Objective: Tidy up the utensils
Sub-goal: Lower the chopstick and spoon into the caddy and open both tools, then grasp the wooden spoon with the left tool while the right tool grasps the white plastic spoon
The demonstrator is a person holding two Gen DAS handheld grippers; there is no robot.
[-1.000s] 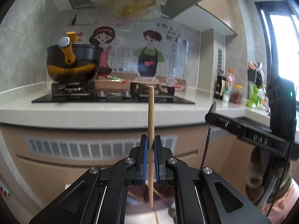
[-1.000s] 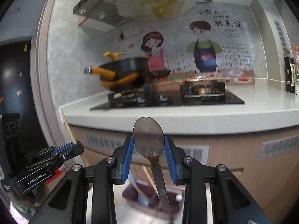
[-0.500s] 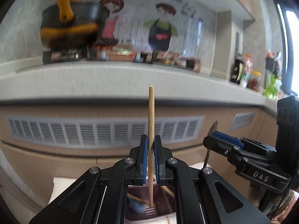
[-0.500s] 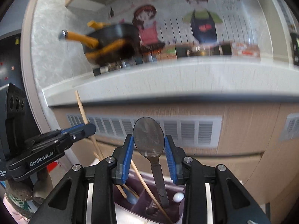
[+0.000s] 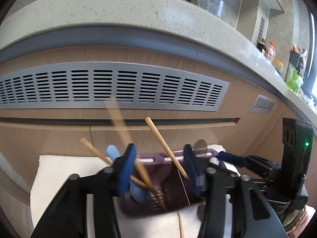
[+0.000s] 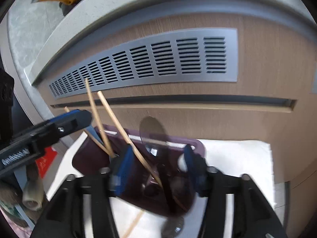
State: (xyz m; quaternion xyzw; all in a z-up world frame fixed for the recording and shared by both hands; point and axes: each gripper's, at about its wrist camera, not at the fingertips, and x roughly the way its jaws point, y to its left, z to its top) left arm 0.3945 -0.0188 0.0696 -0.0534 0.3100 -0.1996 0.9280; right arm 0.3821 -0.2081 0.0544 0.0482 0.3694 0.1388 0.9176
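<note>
1. Chopsticks [image 5: 166, 148] lean out of the purple utensil holder [image 5: 174, 156], which sits on the white cloth [image 5: 65, 170] near its far edge, just below the cabinet front [image 5: 247, 130].
2. Your left gripper [image 5: 160, 170] has its jaws opening; a blurred chopstick [image 5: 118, 119] stands loose between the blue pads, not pinched.
3. Your right gripper [image 6: 156, 166] is opening too, and the dark spoon [image 6: 151, 130] stands free in the holder between its pads.
4. One more chopstick [image 6: 134, 223] lies flat on the cloth by the near edge.
</note>
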